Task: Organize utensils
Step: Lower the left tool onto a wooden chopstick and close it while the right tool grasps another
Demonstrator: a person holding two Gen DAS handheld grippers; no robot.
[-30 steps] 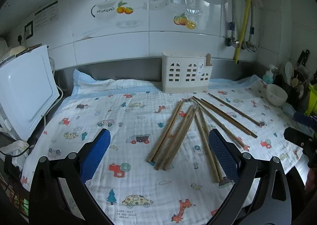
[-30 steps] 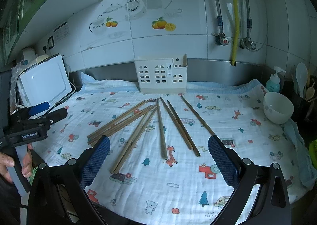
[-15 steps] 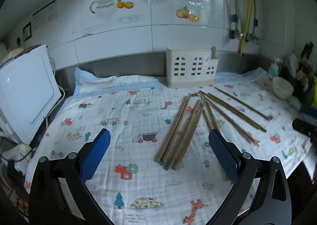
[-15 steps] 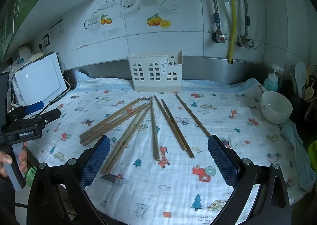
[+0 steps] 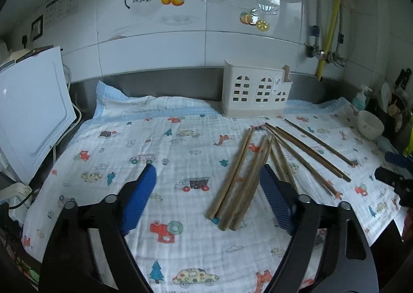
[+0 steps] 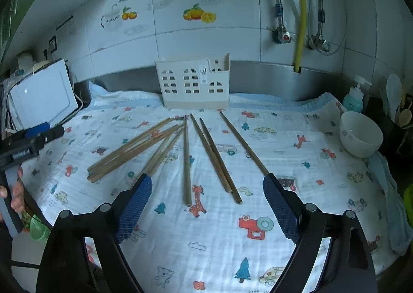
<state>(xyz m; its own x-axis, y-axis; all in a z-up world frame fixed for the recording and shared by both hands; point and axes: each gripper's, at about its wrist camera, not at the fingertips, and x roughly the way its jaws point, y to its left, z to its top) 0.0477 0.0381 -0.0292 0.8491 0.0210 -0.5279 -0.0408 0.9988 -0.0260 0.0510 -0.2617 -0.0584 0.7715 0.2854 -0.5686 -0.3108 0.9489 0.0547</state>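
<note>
Printed cloth (image 6: 284, 122) covers the table; the white holder (image 6: 193, 86) stands at the back, empty. Chopsticks (image 6: 187, 158) lie fanned before it. Both grippers, left (image 5: 206, 200) and right (image 6: 206, 205), have narrowed slightly yet remain released, gripping nothing: sorting has not started.

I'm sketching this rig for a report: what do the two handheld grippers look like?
Both the left gripper and right gripper have black, bolted fingers with textured blue pads. Seen from the right wrist, the left gripper's black body carries white lettering, too blurred to read.
</note>
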